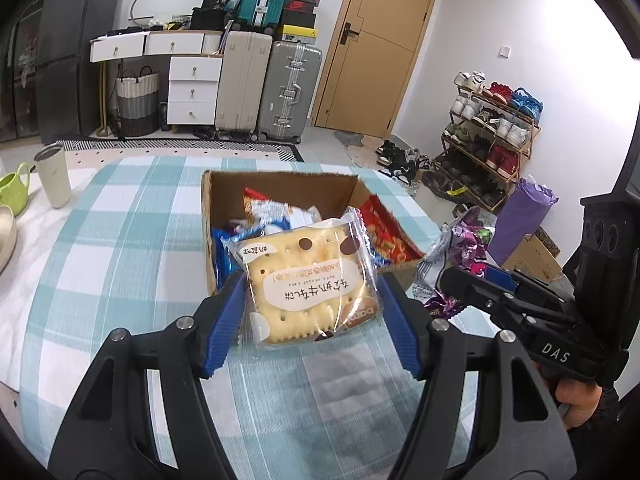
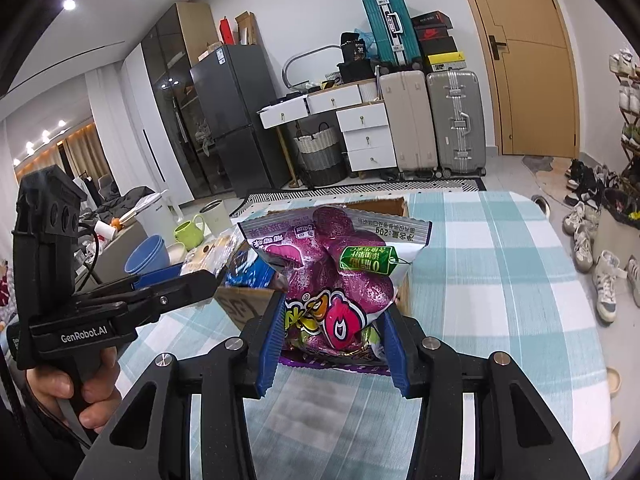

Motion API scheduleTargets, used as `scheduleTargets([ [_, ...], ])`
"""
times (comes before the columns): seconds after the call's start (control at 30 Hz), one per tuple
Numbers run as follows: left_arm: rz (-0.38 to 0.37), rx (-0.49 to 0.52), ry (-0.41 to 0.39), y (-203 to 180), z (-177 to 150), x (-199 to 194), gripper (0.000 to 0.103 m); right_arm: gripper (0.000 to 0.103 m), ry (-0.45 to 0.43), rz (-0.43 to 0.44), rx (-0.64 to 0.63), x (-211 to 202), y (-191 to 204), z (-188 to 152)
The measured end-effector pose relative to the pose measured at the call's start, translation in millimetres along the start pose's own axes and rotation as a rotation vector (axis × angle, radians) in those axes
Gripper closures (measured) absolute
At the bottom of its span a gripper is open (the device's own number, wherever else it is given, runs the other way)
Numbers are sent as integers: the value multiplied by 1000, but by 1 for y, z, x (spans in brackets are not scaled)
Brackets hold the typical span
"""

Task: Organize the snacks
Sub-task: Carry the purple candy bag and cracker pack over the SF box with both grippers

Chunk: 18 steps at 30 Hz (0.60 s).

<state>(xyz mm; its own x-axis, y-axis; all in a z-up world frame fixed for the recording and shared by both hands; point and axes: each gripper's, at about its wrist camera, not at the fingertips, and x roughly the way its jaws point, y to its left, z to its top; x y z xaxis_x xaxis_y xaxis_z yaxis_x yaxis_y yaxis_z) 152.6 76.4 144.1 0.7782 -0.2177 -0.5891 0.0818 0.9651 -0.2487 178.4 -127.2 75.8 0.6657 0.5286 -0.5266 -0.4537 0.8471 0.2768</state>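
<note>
My left gripper [image 1: 310, 296] is shut on a clear-wrapped cracker packet [image 1: 306, 280], held above the checked cloth just short of the cardboard box [image 1: 280, 180]. The box holds several snack bags, red, blue and white. My right gripper [image 2: 332, 316] is shut on a purple snack bag [image 2: 336, 276], lifted in front of the same cardboard box [image 2: 240, 304]. In the left wrist view the right gripper [image 1: 452, 280] shows at the right edge with the purple bag [image 1: 460, 248]. In the right wrist view the left gripper [image 2: 200, 280] shows at the left, a hand on its handle.
The table carries a blue-and-white checked cloth [image 1: 132, 240]. At its left end stand a white tumbler [image 1: 54, 178] and a green mug [image 1: 14, 192]; blue bowls [image 2: 148, 254] sit nearby. Suitcases, drawers and a shoe rack [image 1: 488, 136] line the room beyond.
</note>
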Motion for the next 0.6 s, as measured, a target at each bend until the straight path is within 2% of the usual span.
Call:
scheduleTargets([
  [0.6,34,7,-58,2,52,17,39,58,-77,-16,-9,16,-2,38],
])
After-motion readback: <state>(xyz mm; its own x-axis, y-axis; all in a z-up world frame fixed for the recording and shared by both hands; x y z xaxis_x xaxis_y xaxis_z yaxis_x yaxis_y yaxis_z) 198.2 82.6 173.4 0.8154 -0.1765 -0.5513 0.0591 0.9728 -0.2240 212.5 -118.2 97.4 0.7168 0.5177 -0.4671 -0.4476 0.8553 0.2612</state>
